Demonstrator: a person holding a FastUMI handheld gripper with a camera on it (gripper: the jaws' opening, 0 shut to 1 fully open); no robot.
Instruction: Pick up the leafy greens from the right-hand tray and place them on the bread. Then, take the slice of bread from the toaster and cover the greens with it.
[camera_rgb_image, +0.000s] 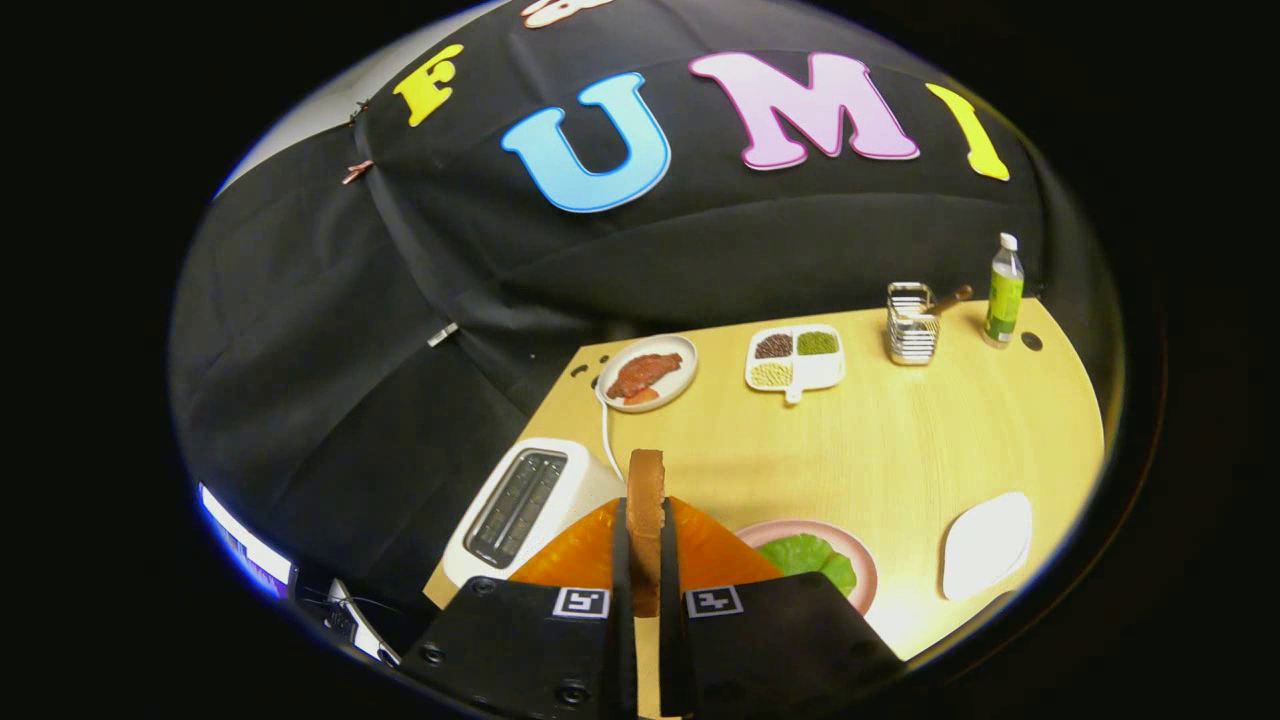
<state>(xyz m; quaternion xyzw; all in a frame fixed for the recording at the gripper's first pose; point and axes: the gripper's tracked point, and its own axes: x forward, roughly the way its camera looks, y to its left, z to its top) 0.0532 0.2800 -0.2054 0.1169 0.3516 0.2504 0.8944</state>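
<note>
Tool (645, 545) clamped on upright bread slice (646, 500), beside white toaster (520, 505); leafy greens (805, 555) on pink plate (862, 570) just right, atop wooden worktop (900, 450).

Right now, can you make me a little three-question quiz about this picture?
1. True or false: the claw is shut on a slice of bread.
2. Where are the leafy greens? A) in the toaster B) on the pink plate C) beside the bottle
3. Fill in: the round plate beyond the toaster holds ____.

Key: 1 true. 2 B. 3 meat.
</note>
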